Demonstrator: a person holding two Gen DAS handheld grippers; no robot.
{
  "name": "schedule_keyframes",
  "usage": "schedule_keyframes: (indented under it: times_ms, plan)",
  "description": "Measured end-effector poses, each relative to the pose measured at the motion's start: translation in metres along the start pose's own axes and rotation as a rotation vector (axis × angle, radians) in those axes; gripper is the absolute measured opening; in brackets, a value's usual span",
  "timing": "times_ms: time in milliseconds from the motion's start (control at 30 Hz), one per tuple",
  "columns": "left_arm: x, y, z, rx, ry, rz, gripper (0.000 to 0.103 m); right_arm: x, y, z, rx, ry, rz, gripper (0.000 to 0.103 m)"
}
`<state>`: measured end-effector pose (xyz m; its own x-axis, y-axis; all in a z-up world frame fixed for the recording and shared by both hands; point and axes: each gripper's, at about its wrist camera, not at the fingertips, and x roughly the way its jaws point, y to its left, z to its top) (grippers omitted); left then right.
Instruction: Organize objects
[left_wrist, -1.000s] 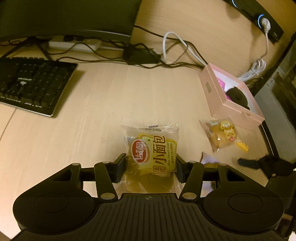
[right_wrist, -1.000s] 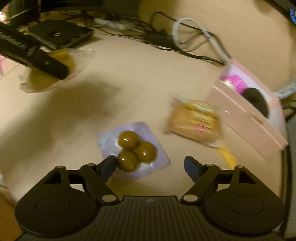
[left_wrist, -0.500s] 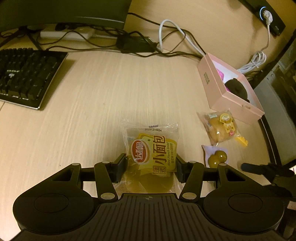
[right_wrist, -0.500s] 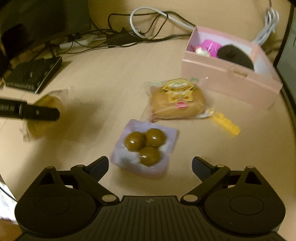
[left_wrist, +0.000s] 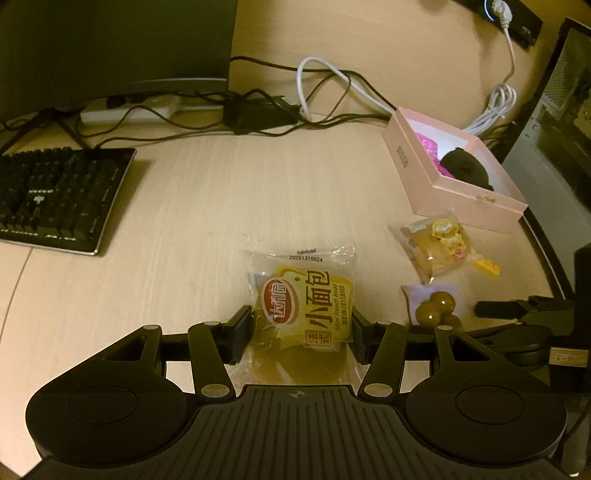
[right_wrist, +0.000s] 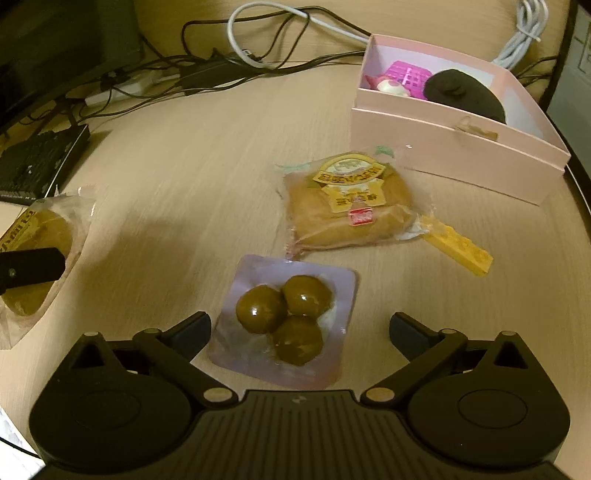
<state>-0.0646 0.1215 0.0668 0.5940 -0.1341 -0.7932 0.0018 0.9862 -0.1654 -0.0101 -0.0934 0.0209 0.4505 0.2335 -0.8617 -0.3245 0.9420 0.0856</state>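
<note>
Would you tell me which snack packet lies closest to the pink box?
The bun packet with the yellow label, just before the pink box; the three-ball packet sits farther away.

1. Both views are dim, with a warm amber cast.
2. Fisheye distortion curves the desk (left_wrist: 184, 206) edges and bends the cables near the rims.
3. Glossy highlights sit on the three brown balls (right_wrist: 284, 314) and on the bread packet (left_wrist: 303, 299) film.
4. A soft shadow lies beside the keyboard (left_wrist: 55, 195).
5. The right wrist view is slightly blurred around the wrapped bun (right_wrist: 347, 199).
</note>
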Motion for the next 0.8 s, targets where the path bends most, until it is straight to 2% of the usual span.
schedule_keyframes:
  times_ms: [100, 233, 300, 333, 533, 733, 767, 800]
  plan:
    - [0.001, -0.001, -0.002, 0.000, 0.004, -0.010, 0.058, 0.000, 0.005, -0.001, -0.021, -0.008, -0.006, 0.098]
    - [0.003, -0.002, -0.002, -0.002, 0.009, -0.016, 0.058, -0.006, 0.012, -0.002, -0.074, -0.025, -0.009, 0.078]
    - [0.004, -0.003, -0.002, -0.001, 0.011, -0.019, 0.058, -0.008, 0.014, -0.003, -0.095, -0.026, -0.011, 0.075]
    - [0.006, -0.004, -0.002, 0.001, 0.014, -0.020, 0.058, -0.009, 0.015, -0.004, -0.103, -0.027, -0.003, 0.063]
    - [0.014, -0.015, -0.002, 0.021, 0.040, -0.048, 0.058, -0.027, 0.006, -0.010, -0.109, -0.036, 0.007, 0.060]
    - [0.030, -0.028, -0.005, 0.034, 0.098, -0.107, 0.058, -0.059, -0.031, -0.013, -0.049, -0.079, -0.021, 0.058]
    - [0.032, -0.032, -0.005, 0.039, 0.105, -0.119, 0.058, -0.066, -0.038, -0.015, -0.044, -0.093, -0.031, 0.038]
    - [0.033, -0.034, -0.004, 0.041, 0.107, -0.133, 0.058, -0.073, -0.045, -0.016, -0.042, -0.101, -0.044, 0.023]
